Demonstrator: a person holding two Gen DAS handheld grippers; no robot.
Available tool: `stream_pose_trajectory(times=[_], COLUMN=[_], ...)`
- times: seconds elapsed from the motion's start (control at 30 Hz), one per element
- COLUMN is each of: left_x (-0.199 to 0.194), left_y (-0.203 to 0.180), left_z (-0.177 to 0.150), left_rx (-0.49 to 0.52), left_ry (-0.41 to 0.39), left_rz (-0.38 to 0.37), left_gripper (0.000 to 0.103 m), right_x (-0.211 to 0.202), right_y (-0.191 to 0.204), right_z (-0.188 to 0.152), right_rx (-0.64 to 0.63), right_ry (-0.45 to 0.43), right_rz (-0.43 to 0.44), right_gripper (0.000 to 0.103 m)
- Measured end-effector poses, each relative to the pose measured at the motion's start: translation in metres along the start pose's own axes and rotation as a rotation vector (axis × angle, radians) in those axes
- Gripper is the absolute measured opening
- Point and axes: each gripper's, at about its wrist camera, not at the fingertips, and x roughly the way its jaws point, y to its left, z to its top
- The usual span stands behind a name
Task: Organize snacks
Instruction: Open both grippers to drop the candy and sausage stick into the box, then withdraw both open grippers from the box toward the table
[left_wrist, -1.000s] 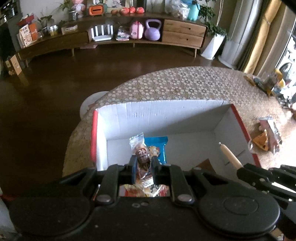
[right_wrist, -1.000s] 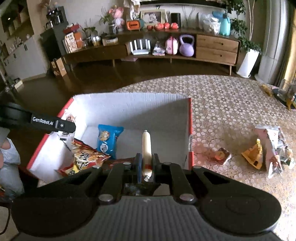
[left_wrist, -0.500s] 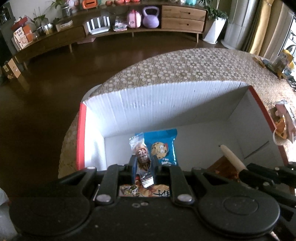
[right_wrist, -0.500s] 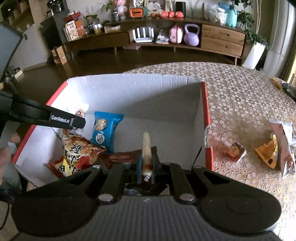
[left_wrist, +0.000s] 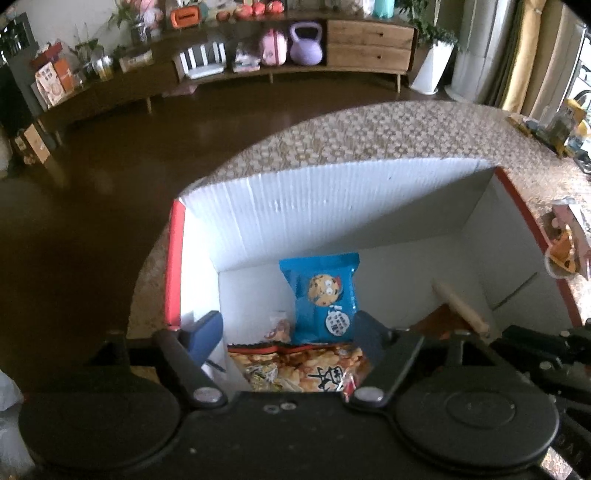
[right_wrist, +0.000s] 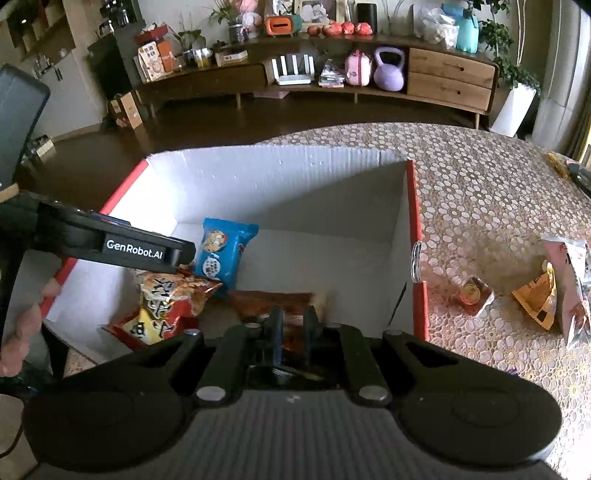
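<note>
A white cardboard box (left_wrist: 332, 206) with red rims holds a blue cookie bag (left_wrist: 323, 291), an orange chips bag (left_wrist: 306, 369) and a brown pack (right_wrist: 273, 299). My left gripper (left_wrist: 288, 332) hangs inside the box with its jaws opening. A small clear-wrapped snack (left_wrist: 279, 326) lies loose on the box floor between the fingers, and neither pad touches it. My right gripper (right_wrist: 293, 321) is shut over the brown pack. It holds a pale sausage stick (left_wrist: 458, 306) by its near end. In the right wrist view only the stick's pale tip (right_wrist: 321, 297) shows beside the right finger.
On the patterned tablecloth (right_wrist: 480, 184) right of the box lie a small round snack (right_wrist: 474, 295), an orange packet (right_wrist: 539, 299) and a pink-and-clear bag (right_wrist: 569, 280). A person's hand (right_wrist: 18, 332) is at the left edge. The table's edge and dark floor lie beyond the box.
The left jaws have spread apart, and the clear-wrapped snack has dropped from them onto the box floor. In the right wrist view the stick no longer stands up between the fingers.
</note>
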Motion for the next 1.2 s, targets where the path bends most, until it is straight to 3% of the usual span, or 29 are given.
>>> stream_pose_trajectory(times=[0.67,1.17,1.2], left_x=[-0.092,-0.151,-0.153], left_y=[-0.009,-0.041,-0.044], left_z=[-0.024,-0.055,-0.057], left_rx=[0.004,0.039,0.041], left_ry=[-0.182,-0.268,-0.270], left_rz=[-0.054,-0.149,-0.154], left_gripper=[0.084,0.095,0.095], right_x=[-0.085,-0.160,-0.166], right_y=[0.003,-0.010,-0.014], right_z=[-0.012,-0.050,-0.054], right_rx=[0.029,0.038,0.047], right_ry=[-0.129,-0.221,-0.229], right_rz=[0.091,0.127,0.125], right_gripper=[0.015,0.015,0.020])
